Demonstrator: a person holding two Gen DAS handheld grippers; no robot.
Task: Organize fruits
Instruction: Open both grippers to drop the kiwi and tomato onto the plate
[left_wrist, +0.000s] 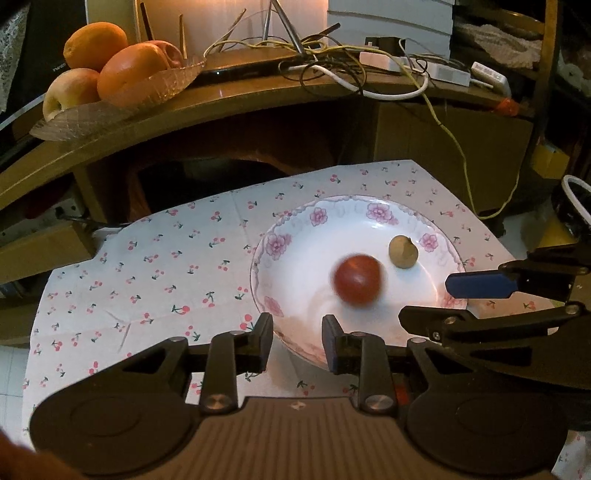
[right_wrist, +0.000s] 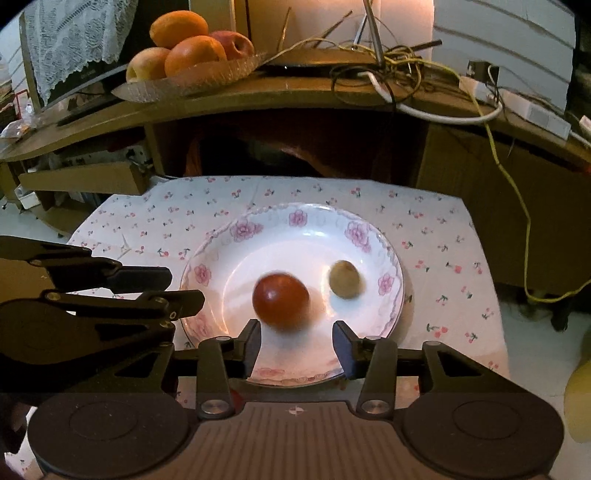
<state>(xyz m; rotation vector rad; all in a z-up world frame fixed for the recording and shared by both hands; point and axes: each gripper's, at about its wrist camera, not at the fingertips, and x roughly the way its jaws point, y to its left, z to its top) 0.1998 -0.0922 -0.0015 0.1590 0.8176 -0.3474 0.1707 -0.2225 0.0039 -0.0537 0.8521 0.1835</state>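
A white plate with pink flowers (left_wrist: 376, 214) (right_wrist: 295, 218) sits on the cherry-print cloth. In it lie a small red fruit (left_wrist: 357, 279) (right_wrist: 280, 300), blurred by motion, and a small tan round fruit (left_wrist: 403, 252) (right_wrist: 344, 279). My left gripper (left_wrist: 297, 341) is open and empty above the plate's near-left rim. My right gripper (right_wrist: 296, 345) is open and empty just behind the red fruit, over the plate's near rim. Each gripper shows from the side in the other's view: the right one (left_wrist: 439, 299), the left one (right_wrist: 177, 286).
A wooden shelf (left_wrist: 236, 96) (right_wrist: 303, 92) behind the cloth (left_wrist: 155, 266) holds a glass dish of oranges and apples (left_wrist: 110, 70) (right_wrist: 192, 48) and a tangle of cables and adapters (left_wrist: 369, 62) (right_wrist: 406, 70). A yellow cable (right_wrist: 517, 206) hangs at the right.
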